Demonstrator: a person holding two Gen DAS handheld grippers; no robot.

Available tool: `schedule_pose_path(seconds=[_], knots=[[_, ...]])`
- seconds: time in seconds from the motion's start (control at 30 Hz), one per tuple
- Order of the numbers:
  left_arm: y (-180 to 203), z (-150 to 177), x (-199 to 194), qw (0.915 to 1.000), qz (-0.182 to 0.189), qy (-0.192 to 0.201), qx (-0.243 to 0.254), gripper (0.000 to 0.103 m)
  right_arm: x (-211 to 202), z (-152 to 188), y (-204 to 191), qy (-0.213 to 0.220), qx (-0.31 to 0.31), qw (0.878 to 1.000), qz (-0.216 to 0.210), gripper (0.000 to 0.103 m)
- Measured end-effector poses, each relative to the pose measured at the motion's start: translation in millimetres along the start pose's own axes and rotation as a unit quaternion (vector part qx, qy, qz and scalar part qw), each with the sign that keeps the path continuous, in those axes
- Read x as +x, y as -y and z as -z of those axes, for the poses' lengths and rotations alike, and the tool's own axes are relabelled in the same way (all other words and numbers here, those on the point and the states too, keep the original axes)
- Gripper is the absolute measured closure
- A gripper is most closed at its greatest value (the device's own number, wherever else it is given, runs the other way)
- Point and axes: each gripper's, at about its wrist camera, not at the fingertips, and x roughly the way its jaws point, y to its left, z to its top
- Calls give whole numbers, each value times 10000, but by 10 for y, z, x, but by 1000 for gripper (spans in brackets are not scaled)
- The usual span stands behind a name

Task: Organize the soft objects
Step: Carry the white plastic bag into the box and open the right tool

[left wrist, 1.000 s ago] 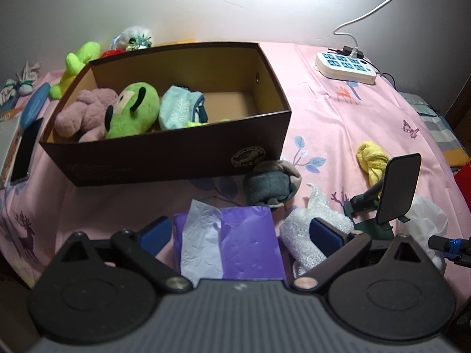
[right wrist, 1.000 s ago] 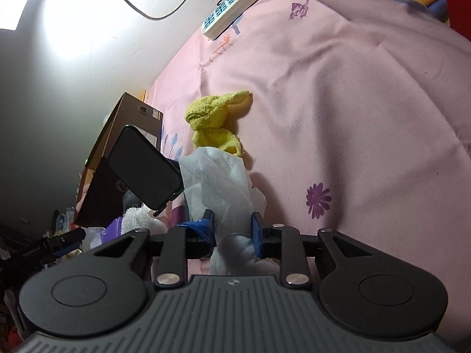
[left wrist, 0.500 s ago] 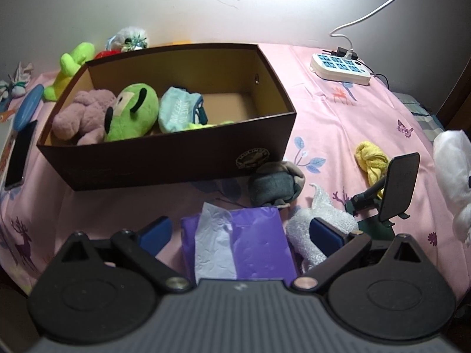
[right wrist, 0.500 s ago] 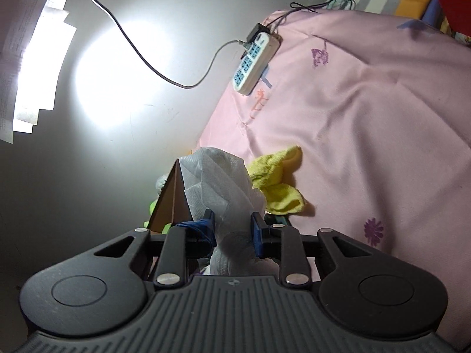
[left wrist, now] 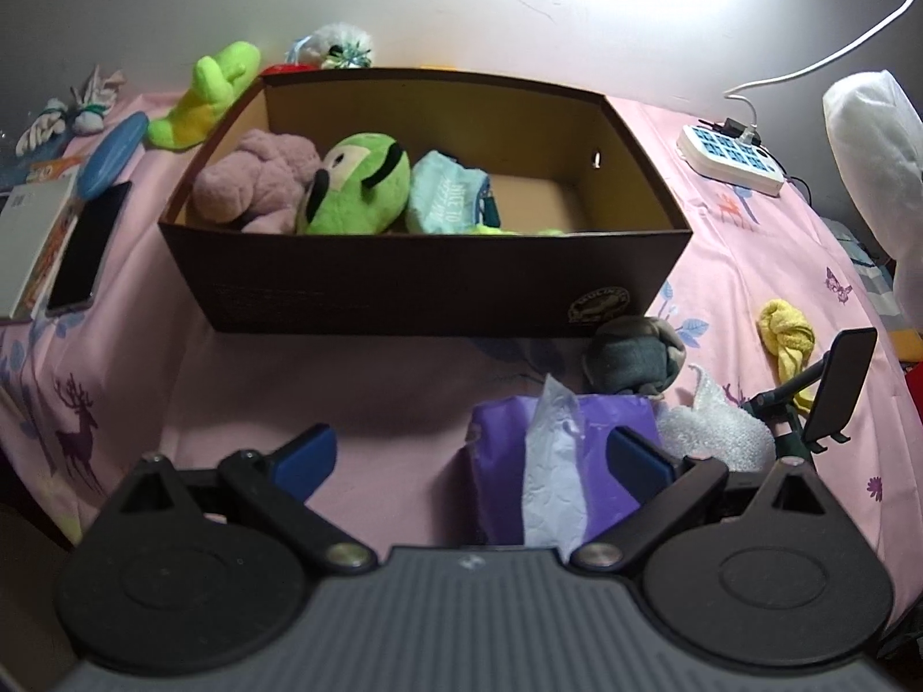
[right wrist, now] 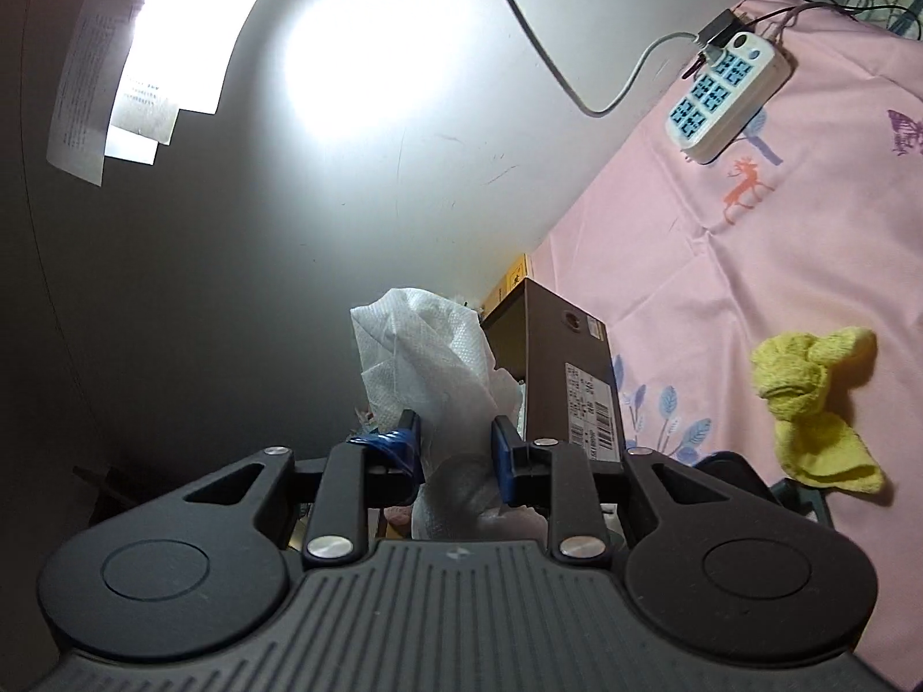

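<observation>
Crowding the pink cloth near the left claw (left wrist: 470, 458): purple bag (left wrist: 554, 461), bubble wrap (left wrist: 715, 432), grey plush (left wrist: 631, 360), phone stand (left wrist: 836, 392). Brown box (left wrist: 427, 282) sits beyond w/ green plush (left wrist: 355, 190) inside. Left claw spread, empty. Right claw (right wrist: 456, 450) pinches white bag (right wrist: 427, 346), long axis upright, held in air beside the box. Vs 1 s ago: bag lifted off cloth, now at right edge of left view.
</observation>
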Motion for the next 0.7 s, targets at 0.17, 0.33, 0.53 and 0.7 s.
schedule_pose_path(seconds=[0.17,0.33,0.53,0.7], knots=[[-184,34,-26,9998,-102,5,-169,3,506,-111,-236,-318,-343,9983,347,96],[-341,18,-55,9991,-233,5,-357,3,1024,-212,-447,-591,-819,9926,674,96],[-418,6,-88,9983,-435,11,-399,3,1654,-252,-527,-860,-1228,9823,1121,96],[-492,22,-75,9970,-626,-45,-444,2,2081,-245,-484,-983,-1605,9679,1666,96]])
